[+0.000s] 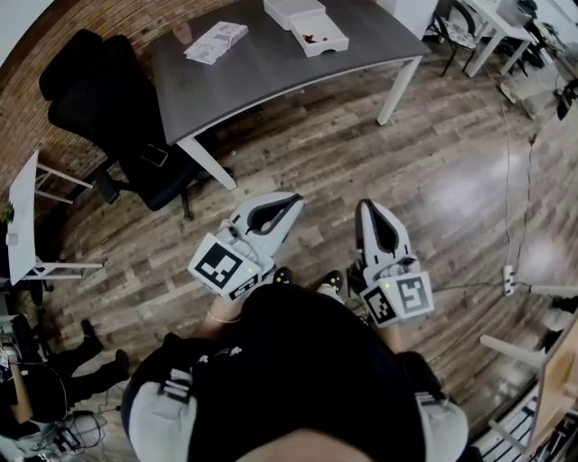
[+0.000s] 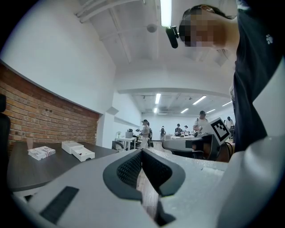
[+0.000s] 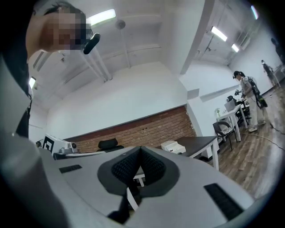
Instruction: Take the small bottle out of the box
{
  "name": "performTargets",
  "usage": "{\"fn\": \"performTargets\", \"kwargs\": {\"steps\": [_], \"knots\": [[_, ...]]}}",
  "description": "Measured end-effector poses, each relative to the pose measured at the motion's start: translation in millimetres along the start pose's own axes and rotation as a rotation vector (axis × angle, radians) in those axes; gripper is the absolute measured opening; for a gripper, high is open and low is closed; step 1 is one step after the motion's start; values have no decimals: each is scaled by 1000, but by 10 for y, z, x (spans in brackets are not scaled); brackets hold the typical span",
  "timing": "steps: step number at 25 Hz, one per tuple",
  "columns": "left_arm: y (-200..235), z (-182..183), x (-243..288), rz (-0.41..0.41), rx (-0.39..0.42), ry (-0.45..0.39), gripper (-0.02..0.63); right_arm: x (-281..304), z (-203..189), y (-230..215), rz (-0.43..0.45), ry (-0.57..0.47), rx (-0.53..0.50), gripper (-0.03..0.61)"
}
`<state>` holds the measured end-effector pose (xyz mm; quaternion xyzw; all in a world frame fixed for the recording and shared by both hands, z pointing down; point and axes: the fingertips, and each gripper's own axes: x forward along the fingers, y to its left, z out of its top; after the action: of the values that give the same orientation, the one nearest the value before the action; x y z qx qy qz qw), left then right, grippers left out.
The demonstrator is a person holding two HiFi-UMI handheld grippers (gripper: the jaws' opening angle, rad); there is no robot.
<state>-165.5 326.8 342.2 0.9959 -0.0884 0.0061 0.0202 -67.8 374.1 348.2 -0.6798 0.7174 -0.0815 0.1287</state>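
Note:
The white box stands open on the dark grey table (image 1: 271, 68), far ahead: its tray (image 1: 319, 36) next to its lid (image 1: 293, 11). A small dark-red thing (image 1: 310, 39) lies in the tray; it is too small to tell whether it is the bottle. Both grippers are held close to my body over the wooden floor, well short of the table. My left gripper (image 1: 295, 199) is shut and holds nothing, its pads meeting (image 2: 142, 152). My right gripper (image 1: 368, 207) is likewise shut and holds nothing (image 3: 140, 148). The box (image 2: 78, 150) (image 3: 173, 146) shows small in both gripper views.
A printed packet (image 1: 215, 41) lies on the table's left part. A black office chair (image 1: 108, 108) stands left of the table. White desks (image 1: 492, 27) are at the far right, and a small white table (image 1: 27, 226) at the left. Several people (image 2: 144, 129) stand in the distance.

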Motion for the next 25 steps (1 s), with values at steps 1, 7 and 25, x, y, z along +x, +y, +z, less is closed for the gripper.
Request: {"fn": "performTargets", "kwargs": {"steps": [1, 7, 25], "knots": [[-32, -5, 32, -4, 1, 2, 2, -27, 9, -27, -3, -1, -9, 0], [-204, 31, 326, -34, 16, -3, 2, -170, 119, -290, -25, -9, -23, 0], [-711, -92, 1092, -43, 19, 35, 2, -556, 196, -1130, -28, 8, -11, 2]]}}
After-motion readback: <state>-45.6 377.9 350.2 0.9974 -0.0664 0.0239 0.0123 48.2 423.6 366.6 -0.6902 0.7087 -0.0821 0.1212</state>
